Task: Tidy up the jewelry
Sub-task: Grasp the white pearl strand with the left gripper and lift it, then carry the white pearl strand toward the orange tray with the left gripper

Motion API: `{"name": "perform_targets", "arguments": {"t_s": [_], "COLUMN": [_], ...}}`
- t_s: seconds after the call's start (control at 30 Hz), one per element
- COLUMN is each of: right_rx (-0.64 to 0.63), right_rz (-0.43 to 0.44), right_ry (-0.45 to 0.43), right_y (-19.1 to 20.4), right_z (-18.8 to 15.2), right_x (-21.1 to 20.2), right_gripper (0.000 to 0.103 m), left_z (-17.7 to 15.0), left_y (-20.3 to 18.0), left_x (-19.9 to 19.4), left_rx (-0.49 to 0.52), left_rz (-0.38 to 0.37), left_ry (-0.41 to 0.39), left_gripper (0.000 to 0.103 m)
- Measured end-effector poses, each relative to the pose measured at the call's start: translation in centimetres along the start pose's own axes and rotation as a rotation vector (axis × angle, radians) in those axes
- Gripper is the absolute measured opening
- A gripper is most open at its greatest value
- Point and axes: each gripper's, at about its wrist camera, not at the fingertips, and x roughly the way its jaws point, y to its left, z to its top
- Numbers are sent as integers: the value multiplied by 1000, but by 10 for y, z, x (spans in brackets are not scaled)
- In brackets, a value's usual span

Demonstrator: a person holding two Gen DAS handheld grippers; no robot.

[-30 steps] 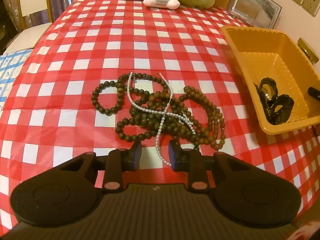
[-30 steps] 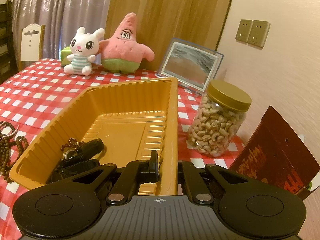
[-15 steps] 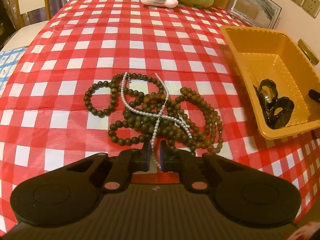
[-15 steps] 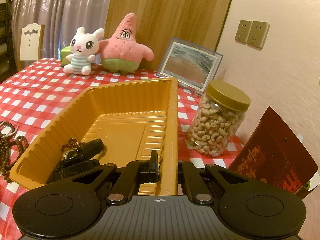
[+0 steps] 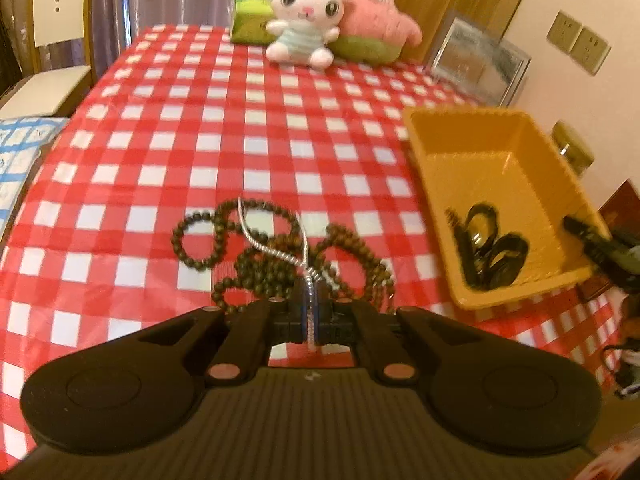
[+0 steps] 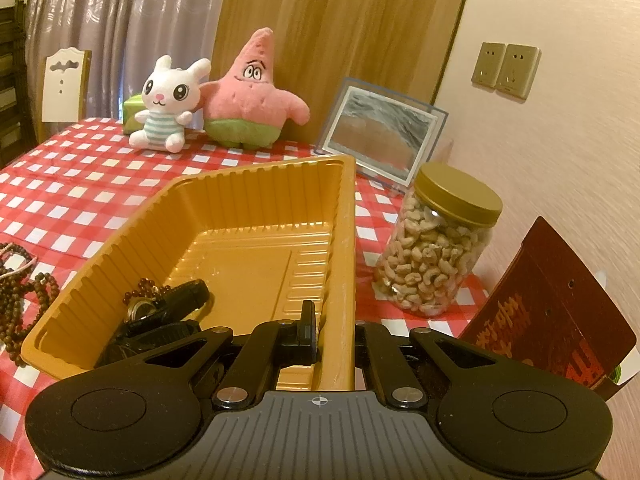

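While dark straps (image 5: pixel 490 248) already sit in the yellow tray (image 5: pixel 496 136), your left gripper (image 5: pixel 310 300) pinches the pearl strand (image 5: pixel 276 250); brown beads (image 5: pixel 256 276) wait on the desk (image 5: pixel 200 120), right gripper (image 6: pixel 334 334) clamping the tray's rim.

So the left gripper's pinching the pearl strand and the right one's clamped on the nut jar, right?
Not quite. The right gripper is clamped on the rim of the yellow tray, as the right wrist view shows; the nut jar stands apart. The left gripper does pinch the pearl strand.
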Motion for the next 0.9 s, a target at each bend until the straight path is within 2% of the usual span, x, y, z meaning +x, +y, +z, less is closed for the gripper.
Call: {"name": "perform_targets", "arguments": {"t_s": [0.37,0.9], "right_rx": [4,7], "right_rz": [7,10], "right_ry": [-9,-14], "right_y": [-1,-1], "right_z": [2,2], "right_x": [0,0], "right_gripper": [4,4], "left_z": [35,71], "left_y": [-1,-12], "left_x": [-69,-108], "left_rx": [-12,25], "left_rz": [-40,-62], "left_ry": [-172,-285], "left_gripper": [2,2]}}
